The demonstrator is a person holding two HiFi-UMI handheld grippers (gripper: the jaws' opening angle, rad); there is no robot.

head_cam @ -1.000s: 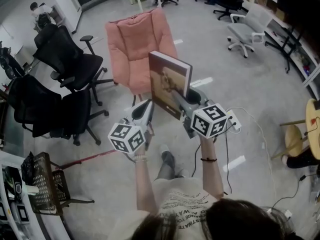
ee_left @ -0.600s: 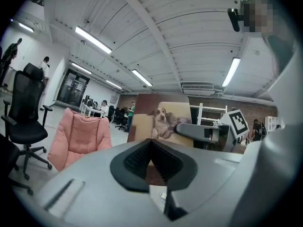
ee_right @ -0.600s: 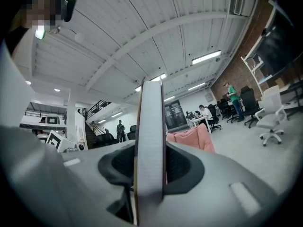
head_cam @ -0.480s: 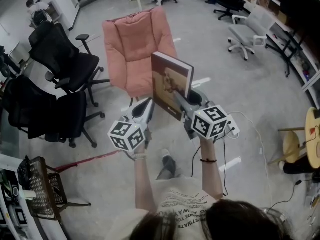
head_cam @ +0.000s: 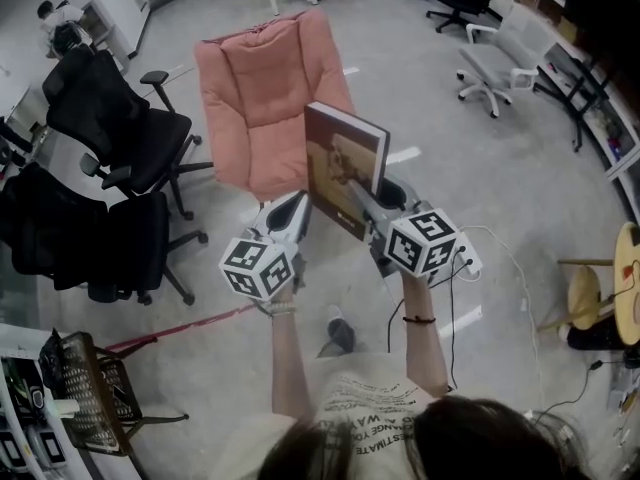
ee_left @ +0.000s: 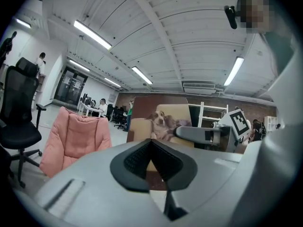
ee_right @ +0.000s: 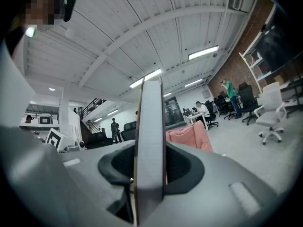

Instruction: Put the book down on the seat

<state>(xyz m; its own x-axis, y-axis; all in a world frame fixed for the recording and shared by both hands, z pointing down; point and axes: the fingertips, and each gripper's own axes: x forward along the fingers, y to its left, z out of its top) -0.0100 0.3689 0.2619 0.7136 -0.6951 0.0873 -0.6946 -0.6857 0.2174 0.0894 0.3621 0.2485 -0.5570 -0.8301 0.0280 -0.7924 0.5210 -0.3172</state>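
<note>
1. My left forearm and right forearm rise side by side from the lower centre of the head view. Each carries its tool level, pointing toward the top of the frame.
2. The left marker cube and the right marker cube sit just above my wrists, close together in mid-frame.
3. The book stands upright in the air at frame centre, its dog-picture cover facing the left of the frame. It is not on the seat of the pink chair, which fills the upper centre just behind and left of it.
4. The right tongs grip the book low on its right side. In the right gripper view the pale page edge runs straight up the middle with a pad pressed against each face, so they are clenched on it.
5. The left tongs lie just left of the book's lower edge. In the left gripper view their jaws meet tip to tip with nothing between them, and the cover stands beyond. I cannot tell whether they touch the book.
</note>
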